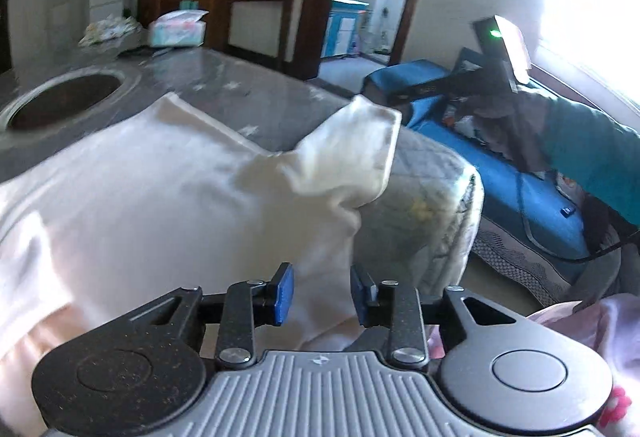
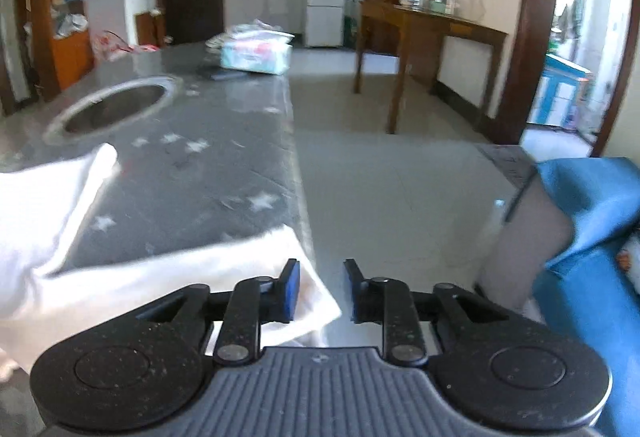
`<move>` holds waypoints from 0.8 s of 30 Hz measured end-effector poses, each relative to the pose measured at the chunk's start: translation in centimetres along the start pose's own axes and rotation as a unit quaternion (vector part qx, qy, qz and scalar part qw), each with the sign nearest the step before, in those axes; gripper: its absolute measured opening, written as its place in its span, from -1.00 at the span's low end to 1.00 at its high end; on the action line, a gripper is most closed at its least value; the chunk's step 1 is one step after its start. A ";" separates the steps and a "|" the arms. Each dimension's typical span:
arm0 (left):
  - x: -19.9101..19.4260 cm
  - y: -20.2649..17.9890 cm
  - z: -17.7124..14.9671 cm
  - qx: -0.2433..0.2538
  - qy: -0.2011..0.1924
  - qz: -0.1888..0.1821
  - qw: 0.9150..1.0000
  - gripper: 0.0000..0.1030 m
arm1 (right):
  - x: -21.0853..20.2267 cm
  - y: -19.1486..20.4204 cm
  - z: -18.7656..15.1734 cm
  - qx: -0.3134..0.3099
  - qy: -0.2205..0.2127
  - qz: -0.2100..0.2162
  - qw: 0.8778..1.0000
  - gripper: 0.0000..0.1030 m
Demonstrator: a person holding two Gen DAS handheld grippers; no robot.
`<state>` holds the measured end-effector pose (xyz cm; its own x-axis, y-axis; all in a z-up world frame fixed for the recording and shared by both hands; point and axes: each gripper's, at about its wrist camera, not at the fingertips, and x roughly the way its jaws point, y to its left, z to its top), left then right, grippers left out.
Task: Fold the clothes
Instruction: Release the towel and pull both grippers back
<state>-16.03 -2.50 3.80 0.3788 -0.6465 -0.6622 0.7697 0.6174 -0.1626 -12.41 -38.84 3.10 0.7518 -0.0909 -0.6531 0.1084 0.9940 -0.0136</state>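
A white garment point(image 1: 160, 197) lies spread on the grey star-patterned table point(image 1: 248, 89), with one sleeve or corner point(image 1: 352, 153) sticking up near the table's right end. My left gripper point(image 1: 322, 293) is open just above the garment's near edge, jaws apart and holding nothing. In the right wrist view the same white garment point(image 2: 168, 277) lies at the table's near right corner, with another part point(image 2: 40, 205) at the left. My right gripper point(image 2: 320, 291) is open and empty, over the garment's corner at the table edge point(image 2: 298, 173).
A round hole point(image 2: 112, 109) is set in the tabletop. A tissue pack point(image 2: 256, 53) lies at the far end. A blue sofa point(image 2: 592, 229) stands to the right across bare floor point(image 2: 400, 197). The right hand's device and teal sleeve point(image 1: 580, 141) show in the left wrist view. Pink cloth point(image 1: 580, 321) lies near right.
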 end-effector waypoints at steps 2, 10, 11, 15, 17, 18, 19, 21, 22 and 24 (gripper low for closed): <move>0.9 -0.8 0.6 0.011 -0.002 0.000 1.000 -0.26 | 0.5 0.6 0.3 -0.007 -0.001 0.022 1.000 -0.50; 4.3 -3.1 1.5 0.048 0.021 0.021 0.998 -0.28 | 3.0 3.3 0.4 -0.041 0.013 0.049 0.998 -0.37; 4.6 -3.3 1.5 0.055 0.024 0.027 0.998 -0.28 | 3.2 3.4 0.5 -0.041 0.012 0.050 0.998 -0.37; 5.3 -2.9 1.6 0.053 0.023 0.039 0.998 -0.61 | 3.3 3.3 0.7 -0.048 0.013 0.052 0.997 -0.34; 5.2 -2.5 1.6 0.053 0.024 0.033 0.998 -0.89 | 3.5 3.2 0.7 -0.052 0.013 0.053 0.997 -0.31; 4.8 -2.4 1.6 0.046 0.024 0.011 0.999 -0.93 | 3.5 3.1 0.7 -0.053 0.013 0.052 0.997 -0.30; 4.4 -2.5 1.4 0.049 0.024 -0.004 0.998 -0.94 | 3.6 3.1 0.7 -0.053 0.013 0.051 0.997 -0.29; 3.6 -2.9 1.0 0.058 0.024 -0.031 0.998 -0.94 | 3.7 2.8 0.7 -0.054 0.011 0.047 0.997 -0.25; 3.5 -3.3 0.6 0.073 0.029 -0.027 0.997 -0.94 | 3.8 2.8 0.8 -0.053 0.010 0.046 0.997 -0.24; 3.3 -3.4 0.0 0.071 0.030 -0.044 0.996 -0.89 | 4.1 2.9 0.9 -0.057 0.009 0.040 0.998 -0.21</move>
<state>-17.36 -6.74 2.14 0.2777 -0.6648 -0.6935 0.8655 0.4865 -0.1197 -8.43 -36.35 1.10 0.7435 -0.0101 -0.6687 -0.0277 0.9986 -0.0459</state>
